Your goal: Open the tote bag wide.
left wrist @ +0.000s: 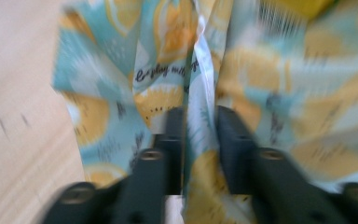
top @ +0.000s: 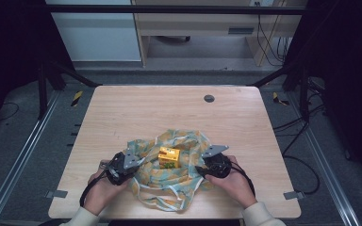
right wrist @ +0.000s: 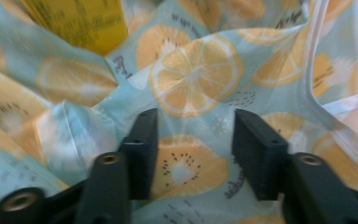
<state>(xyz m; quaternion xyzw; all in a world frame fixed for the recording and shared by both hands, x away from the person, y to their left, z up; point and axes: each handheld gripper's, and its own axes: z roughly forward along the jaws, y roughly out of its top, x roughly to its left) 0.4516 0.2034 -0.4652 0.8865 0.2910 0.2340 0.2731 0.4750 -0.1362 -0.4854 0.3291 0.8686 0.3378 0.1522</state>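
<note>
Two grippers flanked the yellow box [top: 168, 157]: left gripper [left wrist: 199, 122] nearly closed on a fold of printed cloth [top: 184, 141], right gripper [right wrist: 193, 126] open, gripping nothing.

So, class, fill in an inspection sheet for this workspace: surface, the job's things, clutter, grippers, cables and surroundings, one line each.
Surface: light wooden table, with a round grey grommet near its far edge.
Job's things: fruit-print cloth bag lying crumpled with white straps; a yellow box sits on it.
Clutter: nothing seen.
Grippers: left gripper has a fold of the bag with a white strap between its narrowly parted jaws; grip uncertain. Right gripper is open, jaws over the cloth.
Cables: black cables on the floor at right.
Surroundings: dark frame, metal rails, pale cabinets behind.
</note>
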